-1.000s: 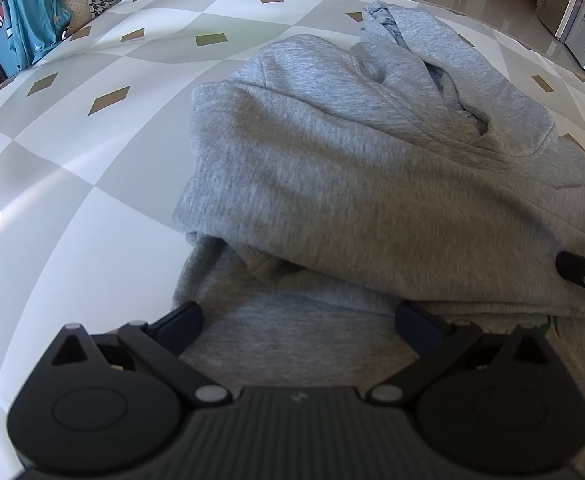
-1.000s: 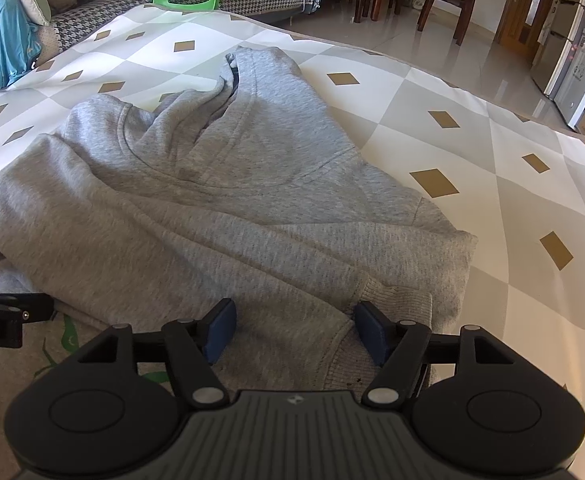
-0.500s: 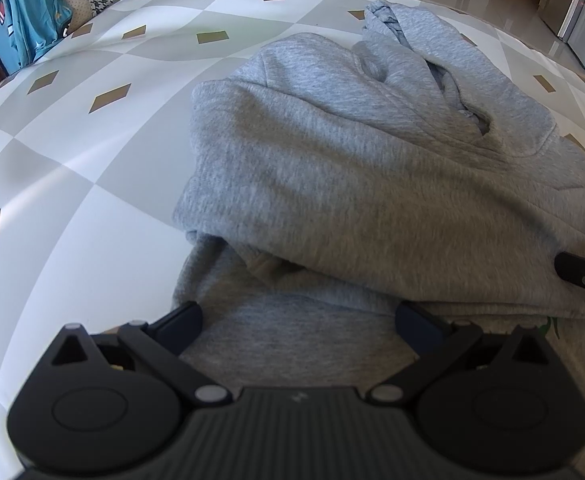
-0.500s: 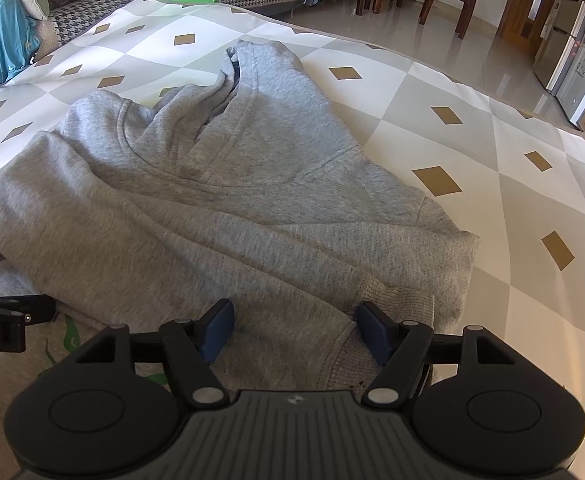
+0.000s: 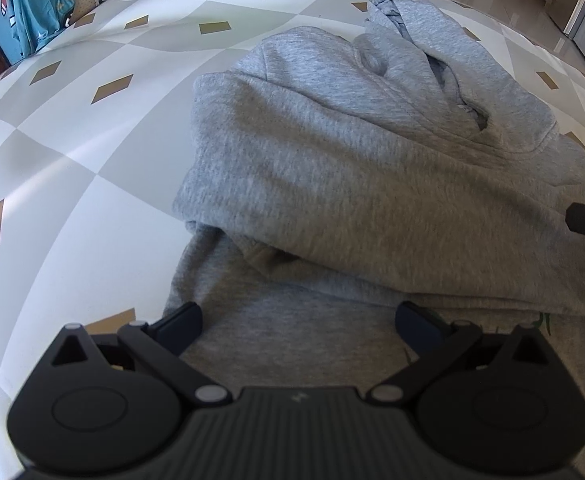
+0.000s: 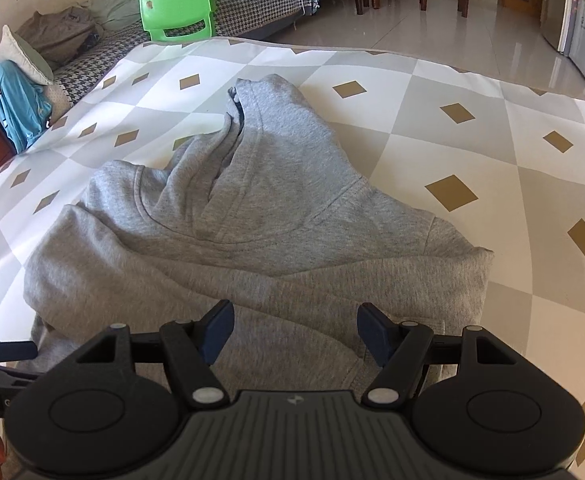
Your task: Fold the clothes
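Note:
A grey hoodie [image 5: 352, 168] lies on the diamond-patterned cover [image 5: 72, 208], its sleeves folded across the body and its hood pointing away. A bit of green print shows at its lower right. My left gripper [image 5: 298, 322] is open, low over the hoodie's near left part, with nothing between its fingers. In the right wrist view the same hoodie [image 6: 252, 240] fills the middle. My right gripper [image 6: 294, 332] is open and held above the folded sleeve near its cuff. Each gripper's edge shows at the side of the other's view.
The patterned cover [image 6: 472, 152] has bare room left and right of the hoodie. Beyond its far edge stand a green plastic chair [image 6: 178, 4], a houndstooth sofa [image 6: 252, 4] with piled clothes, and wooden chairs on a tiled floor. A blue garment [image 5: 24, 4] hangs at the far left.
The right gripper has risen and drawn back from the sleeve, so more of the room shows. The left gripper has barely moved. Both stay open.

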Motion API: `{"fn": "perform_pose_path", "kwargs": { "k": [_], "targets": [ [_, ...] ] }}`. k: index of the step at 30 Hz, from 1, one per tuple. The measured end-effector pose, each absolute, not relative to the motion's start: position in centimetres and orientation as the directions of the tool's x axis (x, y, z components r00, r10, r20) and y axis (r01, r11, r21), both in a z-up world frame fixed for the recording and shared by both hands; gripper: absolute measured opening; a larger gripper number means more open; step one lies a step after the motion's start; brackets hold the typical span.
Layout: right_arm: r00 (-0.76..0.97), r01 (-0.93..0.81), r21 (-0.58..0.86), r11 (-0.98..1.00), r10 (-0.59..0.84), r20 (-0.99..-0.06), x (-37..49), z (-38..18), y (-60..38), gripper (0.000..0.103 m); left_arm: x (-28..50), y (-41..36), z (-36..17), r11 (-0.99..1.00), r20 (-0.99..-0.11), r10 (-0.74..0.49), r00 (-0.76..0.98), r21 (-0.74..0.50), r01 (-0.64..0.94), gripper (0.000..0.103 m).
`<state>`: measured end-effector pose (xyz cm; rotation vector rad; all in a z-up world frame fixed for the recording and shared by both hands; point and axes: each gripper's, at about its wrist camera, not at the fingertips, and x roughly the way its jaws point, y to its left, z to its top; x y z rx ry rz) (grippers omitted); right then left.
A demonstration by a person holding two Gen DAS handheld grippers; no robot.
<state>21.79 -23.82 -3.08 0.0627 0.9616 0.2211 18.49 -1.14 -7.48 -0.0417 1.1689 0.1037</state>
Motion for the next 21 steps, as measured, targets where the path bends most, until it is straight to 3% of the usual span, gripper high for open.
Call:
{"fn": "perform_pose_path", "kwargs": {
  "k": [10, 21],
  "targets": [
    [0.576, -0.133, 0.237, 0.962, 0.269, -0.771, 23.6, -2.3, -23.9, 0.068, 19.5, -1.0, -4.3, 0.996, -0.859, 0.068, 0.507, 0.027, -0.086, 0.103],
    [0.591, -0.098, 0.293, 0.951, 0.293, -0.752, 24.6, -1.8, -23.9, 0.068, 21.3, -0.2, -5.7, 0.994, -0.892, 0.051, 0.449, -0.001, -0.114, 0.103]
  ]
}}
